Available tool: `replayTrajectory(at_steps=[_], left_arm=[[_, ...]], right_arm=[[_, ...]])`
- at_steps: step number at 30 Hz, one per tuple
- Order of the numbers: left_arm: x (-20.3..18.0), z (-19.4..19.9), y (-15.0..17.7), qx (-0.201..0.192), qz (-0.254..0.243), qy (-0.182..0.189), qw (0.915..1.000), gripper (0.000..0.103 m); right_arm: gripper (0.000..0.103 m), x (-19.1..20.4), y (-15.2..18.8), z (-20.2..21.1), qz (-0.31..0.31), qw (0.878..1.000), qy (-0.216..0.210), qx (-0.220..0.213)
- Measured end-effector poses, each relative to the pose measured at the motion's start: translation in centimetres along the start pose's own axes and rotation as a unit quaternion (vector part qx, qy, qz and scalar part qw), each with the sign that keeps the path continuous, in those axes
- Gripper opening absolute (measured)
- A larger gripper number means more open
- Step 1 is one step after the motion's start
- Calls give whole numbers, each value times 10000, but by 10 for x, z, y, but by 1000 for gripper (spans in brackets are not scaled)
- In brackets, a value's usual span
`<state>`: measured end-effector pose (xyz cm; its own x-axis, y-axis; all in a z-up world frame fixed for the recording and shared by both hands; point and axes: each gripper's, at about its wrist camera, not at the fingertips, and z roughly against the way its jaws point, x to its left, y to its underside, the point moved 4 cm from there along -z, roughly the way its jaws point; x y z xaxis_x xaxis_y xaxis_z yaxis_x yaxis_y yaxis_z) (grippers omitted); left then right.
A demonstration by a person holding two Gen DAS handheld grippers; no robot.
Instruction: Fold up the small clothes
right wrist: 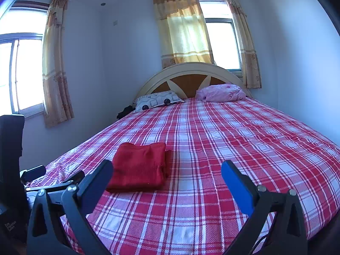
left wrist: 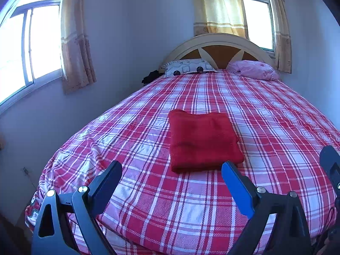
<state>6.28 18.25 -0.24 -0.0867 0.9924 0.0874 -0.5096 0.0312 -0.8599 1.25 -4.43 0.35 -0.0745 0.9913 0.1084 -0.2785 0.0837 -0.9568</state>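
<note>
A red garment (left wrist: 204,140) lies folded into a neat rectangle on the red and white plaid bedspread (left wrist: 148,201), near the foot of the bed. My left gripper (left wrist: 172,170) hovers open just short of its near edge, empty. In the right wrist view the same red garment (right wrist: 139,165) lies ahead and to the left, with a second layer showing at its right side. My right gripper (right wrist: 166,170) is open and empty above the plaid bedspread (right wrist: 212,148), to the right of the cloth. The other gripper (right wrist: 36,173) shows at the left edge.
A patterned pillow (left wrist: 188,69) and a crumpled pink cloth (left wrist: 255,69) lie at the curved headboard (left wrist: 214,40). A dark item (left wrist: 150,76) sits left of the pillow. Curtained windows are on the left and far walls. A black gripper part (left wrist: 331,165) enters at the right edge.
</note>
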Motion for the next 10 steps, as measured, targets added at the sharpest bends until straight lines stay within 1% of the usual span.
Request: replayTrajectory(at_steps=[5, 10], left_arm=[[1, 5, 0, -223, 83, 93, 9997, 95], [3, 1, 0, -191, 64, -13, 9998, 95]], right_arm=[[103, -1, 3, -1, 0, 10000, -13, 45], [103, -2, 4, -1, 0, 10000, -8, 53]])
